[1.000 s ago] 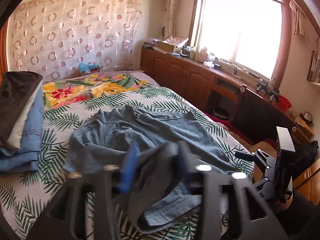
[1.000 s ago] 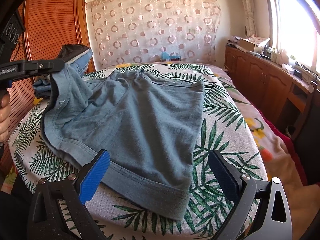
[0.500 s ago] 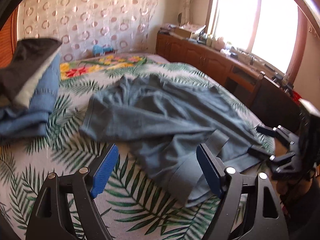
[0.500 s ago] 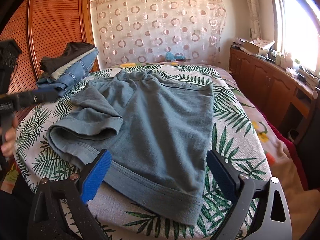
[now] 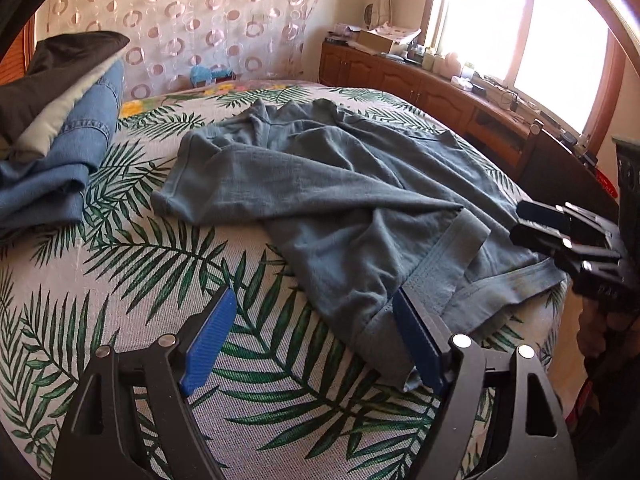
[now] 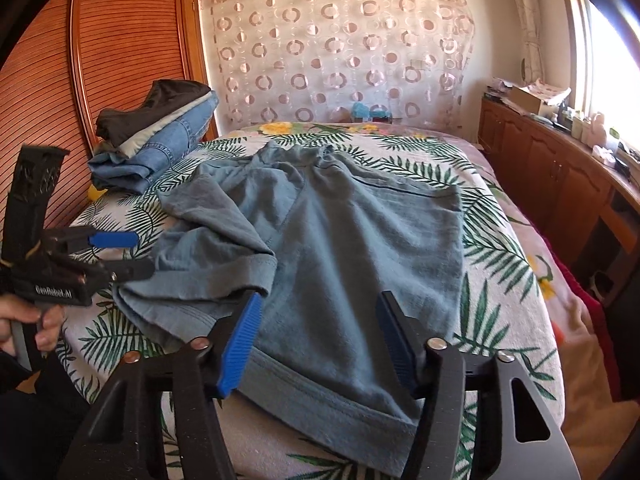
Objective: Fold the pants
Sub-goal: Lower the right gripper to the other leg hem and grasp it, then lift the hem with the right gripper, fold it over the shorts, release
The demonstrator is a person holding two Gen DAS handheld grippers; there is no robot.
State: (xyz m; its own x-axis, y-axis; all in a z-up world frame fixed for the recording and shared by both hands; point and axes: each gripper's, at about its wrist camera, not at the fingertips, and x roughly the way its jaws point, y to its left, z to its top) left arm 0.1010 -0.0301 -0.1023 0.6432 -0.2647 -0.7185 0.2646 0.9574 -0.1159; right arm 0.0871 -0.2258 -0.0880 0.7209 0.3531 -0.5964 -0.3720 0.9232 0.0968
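With the left gripper (image 5: 316, 340) spread empty and the right gripper's (image 6: 320, 344) jaws narrowing over the shorts' (image 6: 352, 248) hem without yet pinching it, a shallow bite risked slipping off the rumpled leg.

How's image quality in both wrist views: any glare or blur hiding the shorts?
Left wrist view: window blown out white, shorts sharp and evenly lit. Right wrist view: glare only at the right edge, shorts clear. Both show fisheye bending and dark corners.
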